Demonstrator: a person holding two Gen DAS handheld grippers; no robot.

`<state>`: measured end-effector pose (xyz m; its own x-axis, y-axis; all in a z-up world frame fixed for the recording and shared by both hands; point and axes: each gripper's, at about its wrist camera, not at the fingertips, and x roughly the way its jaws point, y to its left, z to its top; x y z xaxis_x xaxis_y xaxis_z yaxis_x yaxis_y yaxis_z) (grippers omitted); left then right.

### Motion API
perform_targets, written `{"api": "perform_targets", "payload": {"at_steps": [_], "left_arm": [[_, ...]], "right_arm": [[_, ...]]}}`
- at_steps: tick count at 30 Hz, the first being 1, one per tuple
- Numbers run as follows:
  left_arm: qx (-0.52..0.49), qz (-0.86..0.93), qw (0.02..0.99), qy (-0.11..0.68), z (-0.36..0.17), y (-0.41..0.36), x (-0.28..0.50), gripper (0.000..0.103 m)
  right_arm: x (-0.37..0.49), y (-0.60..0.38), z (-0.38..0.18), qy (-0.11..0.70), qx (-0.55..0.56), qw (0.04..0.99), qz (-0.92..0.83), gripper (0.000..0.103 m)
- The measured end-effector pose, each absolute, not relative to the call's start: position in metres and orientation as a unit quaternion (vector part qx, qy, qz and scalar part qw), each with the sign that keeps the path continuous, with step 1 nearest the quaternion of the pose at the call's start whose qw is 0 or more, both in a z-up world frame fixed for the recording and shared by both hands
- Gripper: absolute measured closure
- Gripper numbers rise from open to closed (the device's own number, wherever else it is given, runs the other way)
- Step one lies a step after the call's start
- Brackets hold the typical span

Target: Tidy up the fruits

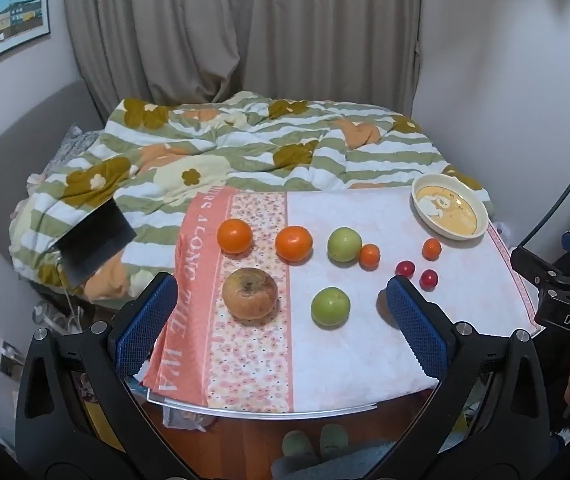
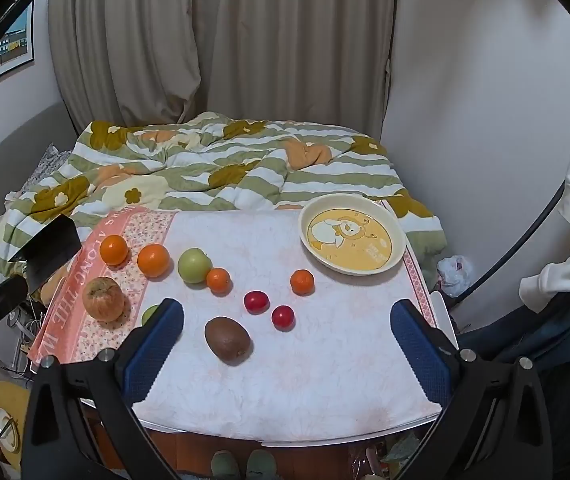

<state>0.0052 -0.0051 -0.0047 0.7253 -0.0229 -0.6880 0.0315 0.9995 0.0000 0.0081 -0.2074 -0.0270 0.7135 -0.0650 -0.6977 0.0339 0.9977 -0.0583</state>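
Fruit is sitting loose all over the desk (image 2: 325,380), nothing in the plate (image 2: 397,236) yet, so I'm guessing we're looking at the very start, with nothing sorted. The kiwi (image 2: 227,339) is lying right between the right gripper (image 2: 287,344) jaws, a bit toward the left one, with two cherry tomatoes (image 2: 283,317) just past it. Those jaws are standing wide apart, holding nothing. The left gripper (image 1: 281,320) is gaping the same way, empty, with a brownish apple (image 1: 249,293) and a green apple (image 1: 330,306) sitting between its jaws, oranges (image 1: 293,243) farther out. Next move probably means dropping onto one fruit and closing gently, since round stuff is going to roll.

Hard bits: the left view is hiding the kiwi behind its right jaw, and the right view is showing only a sliver of the near green apple beside its left jaw.
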Motion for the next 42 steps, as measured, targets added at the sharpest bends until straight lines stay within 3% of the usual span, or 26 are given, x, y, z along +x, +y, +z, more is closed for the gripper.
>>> {"api": "perform_targets", "payload": {"at_steps": [42], "left_arm": [[0.006, -0.010, 0.933, 0.360, 0.004, 0.000, 0.006, 0.000]], "right_arm": [[0.013, -0.200, -0.009, 0.369, -0.014, 0.929, -0.021, 0.001]]}}
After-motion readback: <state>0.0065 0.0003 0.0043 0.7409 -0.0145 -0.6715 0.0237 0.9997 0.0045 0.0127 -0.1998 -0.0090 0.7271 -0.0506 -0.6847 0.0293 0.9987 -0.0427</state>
